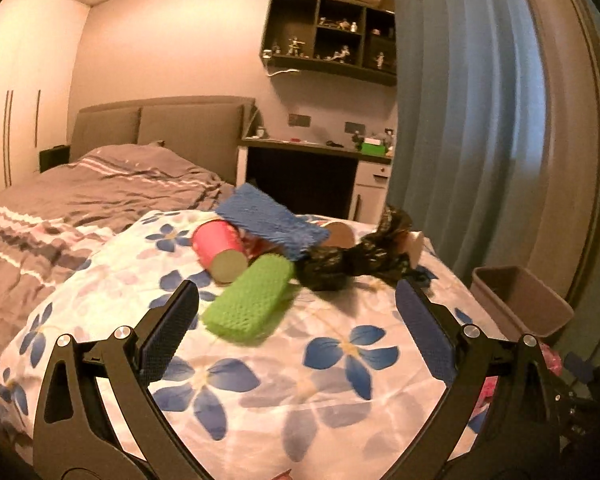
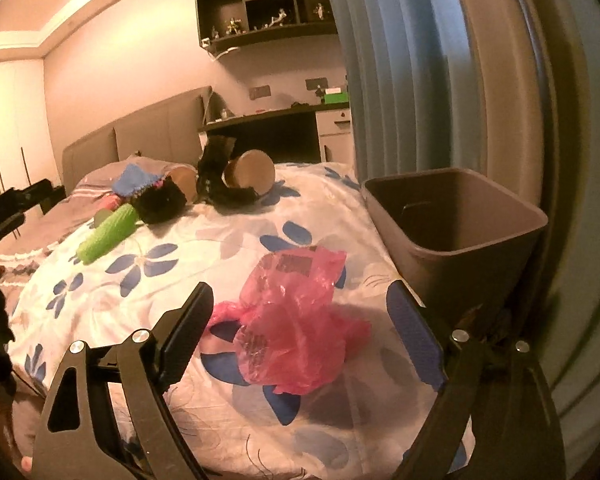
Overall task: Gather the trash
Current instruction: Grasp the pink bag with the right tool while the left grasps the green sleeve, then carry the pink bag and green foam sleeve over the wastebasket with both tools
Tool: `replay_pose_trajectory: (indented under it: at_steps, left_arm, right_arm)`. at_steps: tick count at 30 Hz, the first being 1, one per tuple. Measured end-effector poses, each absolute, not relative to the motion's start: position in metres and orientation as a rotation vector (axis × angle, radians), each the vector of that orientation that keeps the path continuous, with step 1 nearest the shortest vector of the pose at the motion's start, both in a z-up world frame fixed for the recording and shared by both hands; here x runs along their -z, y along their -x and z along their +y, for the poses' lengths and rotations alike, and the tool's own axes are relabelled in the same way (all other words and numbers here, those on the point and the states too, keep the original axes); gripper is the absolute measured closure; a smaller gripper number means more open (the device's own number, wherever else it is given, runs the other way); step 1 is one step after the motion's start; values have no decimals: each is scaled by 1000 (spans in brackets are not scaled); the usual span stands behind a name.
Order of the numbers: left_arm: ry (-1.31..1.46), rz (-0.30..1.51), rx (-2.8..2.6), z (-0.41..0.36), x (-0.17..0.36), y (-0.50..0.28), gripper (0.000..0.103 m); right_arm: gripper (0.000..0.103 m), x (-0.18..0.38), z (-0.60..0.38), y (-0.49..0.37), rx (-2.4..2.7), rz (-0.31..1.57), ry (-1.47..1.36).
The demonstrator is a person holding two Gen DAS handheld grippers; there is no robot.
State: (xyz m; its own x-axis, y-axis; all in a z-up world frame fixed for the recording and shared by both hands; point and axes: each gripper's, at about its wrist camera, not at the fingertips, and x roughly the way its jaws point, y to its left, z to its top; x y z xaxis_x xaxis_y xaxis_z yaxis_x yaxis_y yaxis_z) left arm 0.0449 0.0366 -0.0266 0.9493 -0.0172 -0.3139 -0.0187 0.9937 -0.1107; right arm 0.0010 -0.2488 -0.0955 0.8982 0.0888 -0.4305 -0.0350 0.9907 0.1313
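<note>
Right gripper [image 2: 300, 336]: fingers spread wide, hanging over the pink plastic bag [image 2: 296, 320], bag sits between them, no contact that I can see. Left gripper [image 1: 296, 328]: fingers also spread, holding nothing, pointed at the far pile.

Step in hand, my read: right side picks the pink bag, drops it in the bin [image 2: 456, 216], which stands just right of the bed [image 2: 180, 264] edge.

How to do it well:
- Bag is thin crinkled film, loose and puffed. Go for the bunched middle, not a stray flap, or it will slip out.
- Come low enough to gather several layers, but don't pinch the bedcover along with it; the cloth is soft and wrinkled.
- Bin is open-topped, tapered, rigid-looking. Release well over the mouth, since light film drifts.

Rest of the trash, far on the bed, heaped together:
- green sponge [image 1: 252, 300]: oblong, nubbly mesh texture, squashy, nearest the left gripper. Easy grab across the short side.
- blue sponge [image 1: 272, 224]: flat slab, same rough texture, resting on top of the pink cup [image 1: 220, 248].
- pink cup: lying on its side, will likely roll, thin wall may crush.
- black bag [image 1: 352, 260]: crumpled glossy film, right of the sponges.
- brown cup [image 2: 252, 172]: on its side behind the black bag.
</note>
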Motion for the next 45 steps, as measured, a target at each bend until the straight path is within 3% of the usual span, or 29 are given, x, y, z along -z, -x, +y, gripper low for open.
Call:
replay_pose_trajectory:
  at_steps: [3, 7, 8, 10, 12, 21, 26, 30, 33, 35, 37, 45]
  left_arm:
    - [112, 332, -19, 43, 33, -47, 6]
    - [115, 351, -36, 51, 43, -54, 6]
    - [116, 355, -39, 53, 45, -57, 6]
    - [114, 355, -47, 56, 49, -60, 6]
    - [104, 355, -59, 60, 54, -66, 6]
    - [114, 430, -54, 82, 69, -103, 11]
    - [123, 539, -30, 88, 79, -128, 33]
    - [150, 625, -10, 92, 90, -143, 43]
    - [179, 647, 10, 95, 95, -143, 60]
    - [178, 646, 19, 94, 94, -140, 79]
    - [180, 646, 33, 93, 93, -138, 91]
    - [213, 547, 25, 93, 67, -101, 94]
  right_arm:
    - [32, 101, -249, -7, -66, 477, -128]
    - [69, 109, -242, -18, -87, 527, -111]
    - [73, 111, -240, -20, -92, 531, -110]
    - [89, 111, -238, -24, -107, 533, -100]
    - [93, 107, -236, -26, -117, 523, -87]
    - [94, 79, -230, -41, -150, 436, -102]
    - [94, 74, -227, -48, -169, 429, -104]
    - [94, 73, -224, -50, -178, 434, -104]
    - [94, 72, -222, -51, -179, 436, -99]
    - [94, 72, -223, -51, -179, 438, -100]
    - [94, 72, -223, -51, -180, 439, -103]
    - [94, 66, -226, -46, -183, 421, -102]
